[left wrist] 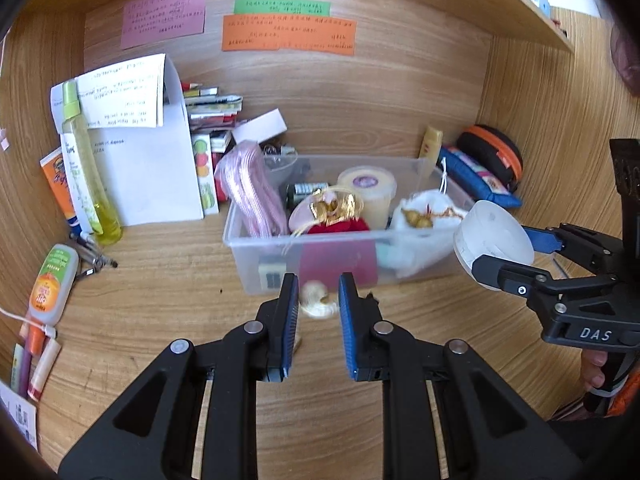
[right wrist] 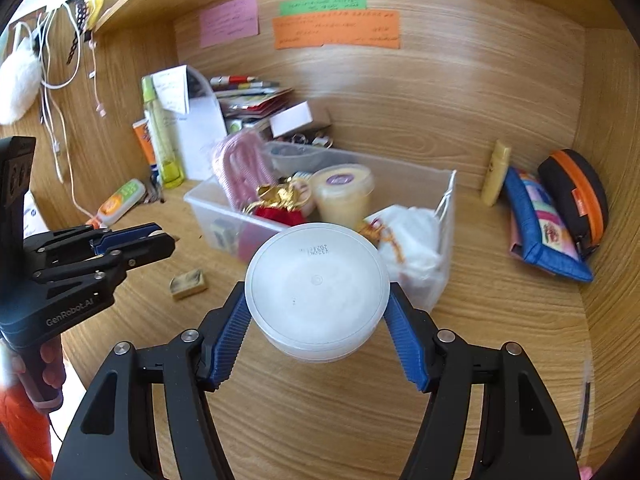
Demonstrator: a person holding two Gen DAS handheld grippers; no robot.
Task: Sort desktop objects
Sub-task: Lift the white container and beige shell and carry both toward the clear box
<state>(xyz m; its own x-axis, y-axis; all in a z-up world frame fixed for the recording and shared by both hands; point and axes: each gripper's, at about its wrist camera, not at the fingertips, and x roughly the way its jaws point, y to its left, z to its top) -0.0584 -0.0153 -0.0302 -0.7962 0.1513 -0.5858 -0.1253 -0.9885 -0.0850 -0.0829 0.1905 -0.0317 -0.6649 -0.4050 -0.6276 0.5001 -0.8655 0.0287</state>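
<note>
The right gripper's blue fingers stand about half spread and press on either side of a round white tub, which is gripped sideways with its flat, date-stamped face turned toward the camera. The tub hangs above the wooden desk, just in front of the clear plastic bin and near that bin's front right corner. In the left wrist view the left gripper shows its blue pads drawn in as far as they go, a narrow gap between them; a small pale, blurred object is seen through that gap, and whether the pads touch it cannot be told. A small tan block lies on the desk in front of the bin's left end, under the left gripper. Inside the bin sit a yellow lidded tub, a red and gold pouch and a white pouch; a blue pouch leans to the bin's right.
</note>
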